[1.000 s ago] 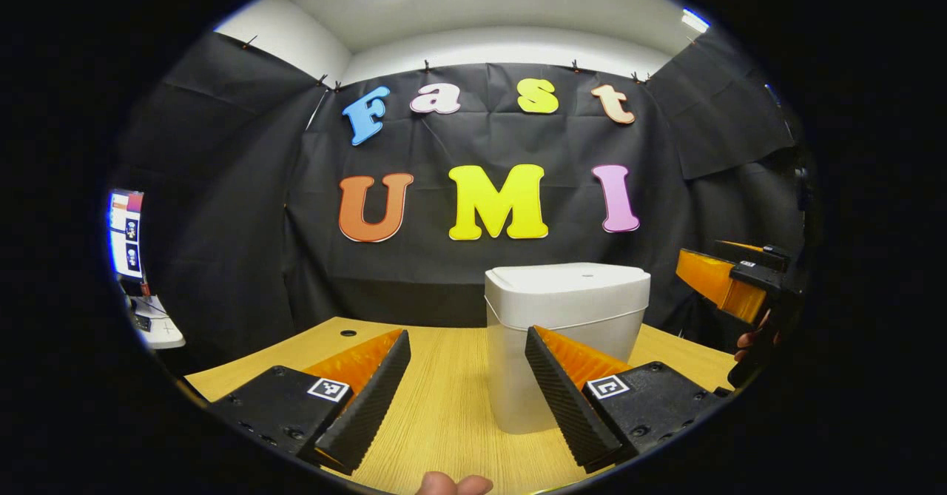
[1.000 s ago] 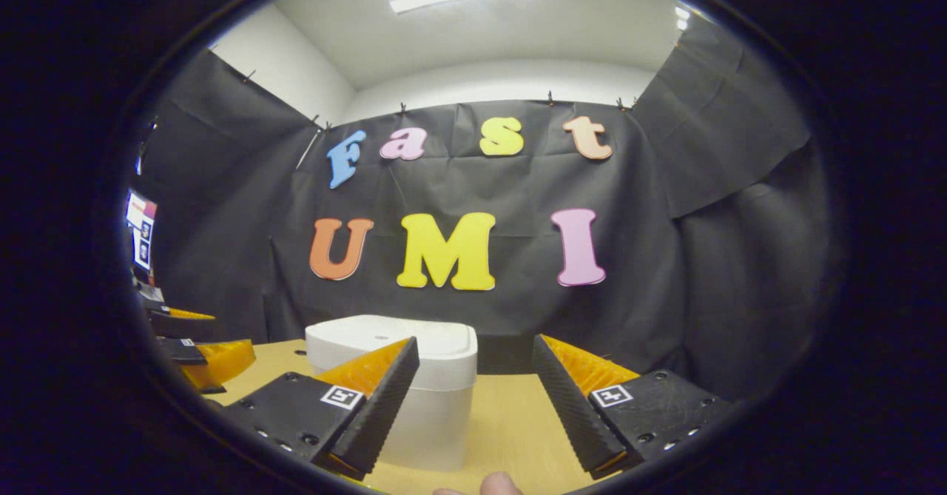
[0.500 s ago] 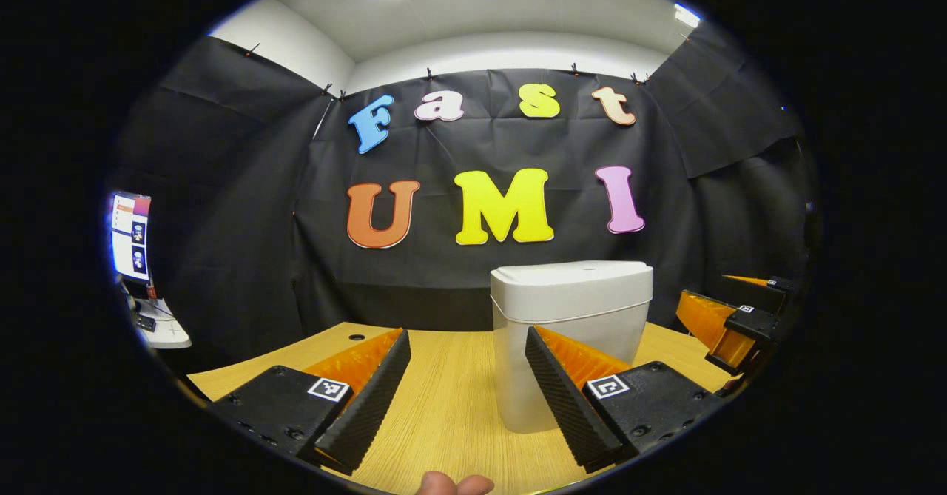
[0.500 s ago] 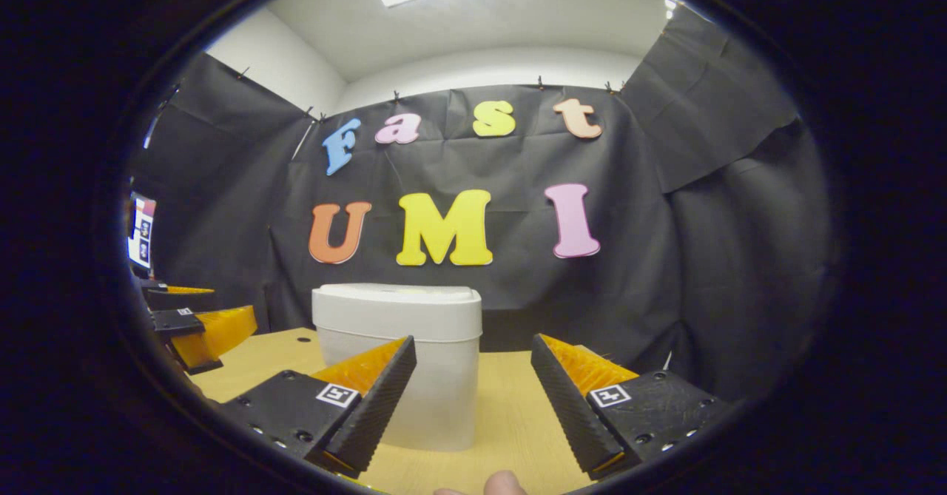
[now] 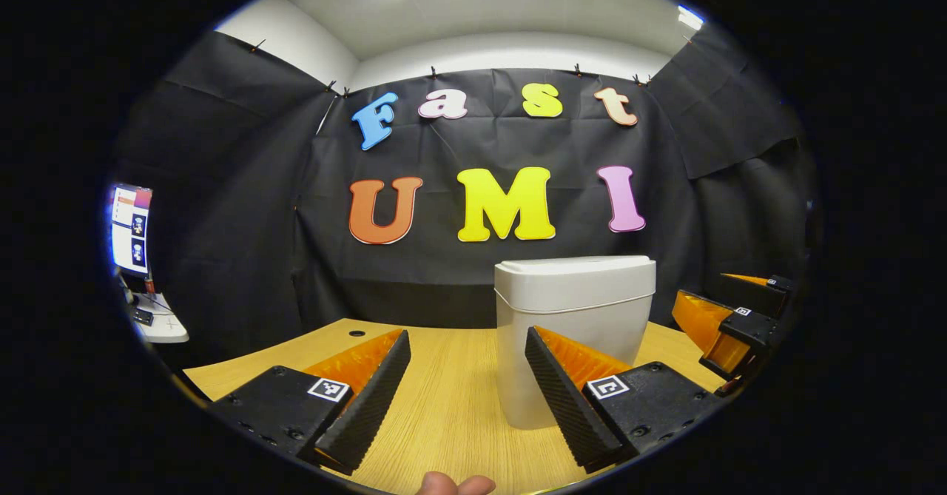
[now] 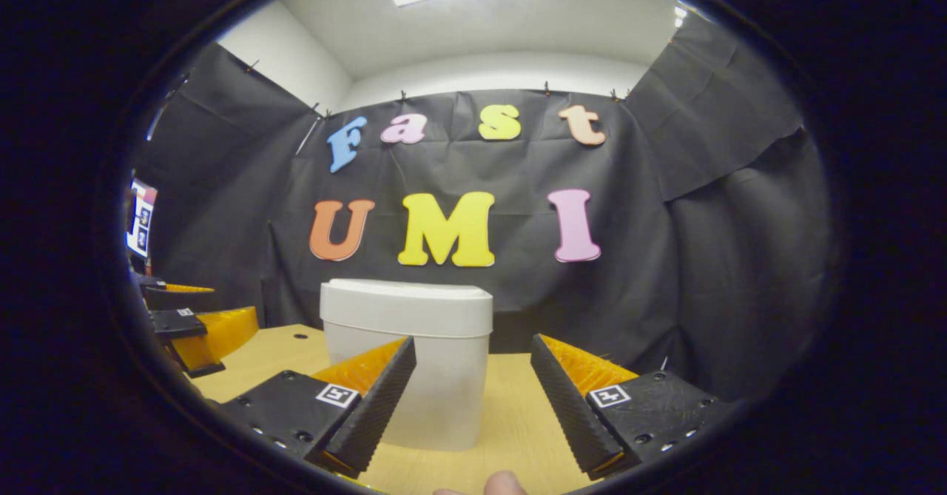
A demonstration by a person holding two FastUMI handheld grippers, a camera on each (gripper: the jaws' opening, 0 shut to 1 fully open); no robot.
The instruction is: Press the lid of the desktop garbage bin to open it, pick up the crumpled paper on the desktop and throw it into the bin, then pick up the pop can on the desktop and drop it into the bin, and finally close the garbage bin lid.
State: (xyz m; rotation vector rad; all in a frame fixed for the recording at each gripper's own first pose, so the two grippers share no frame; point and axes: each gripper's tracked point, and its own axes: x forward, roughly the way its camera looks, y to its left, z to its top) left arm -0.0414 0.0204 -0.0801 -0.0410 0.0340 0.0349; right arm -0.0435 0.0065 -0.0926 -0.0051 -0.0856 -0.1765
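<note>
**Bin stands shut, both grippers spread and empty**

The wooden desktop runs under everything, with the white garbage bin standing upright on it, its long axis vertical and its lid closed flat on top. In the left gripper view the bin sits ahead and to the right of the left gripper, partly behind that gripper's right-hand finger. In the right gripper view the bin sits ahead and to the left of the right gripper, partly behind its left-hand finger. It stands between the two grippers, touched by neither.

Both grippers have their fingers spread wide with nothing between them.

The left gripper view also takes in the right gripper at its far right edge, beyond the bin, and a lit monitor at its far left. The right gripper view shows the left gripper at its far left edge, and the same monitor above it. A small round hole in the desktop lies ahead of the left gripper's left-hand finger.

Compared with a second ago, the right gripper has dropped lower beside the bin, and in the right gripper view the bin is now seen more from the side, with less of the lid's top surface. A fingertip shows at the bottom edge of the left gripper view.
</note>
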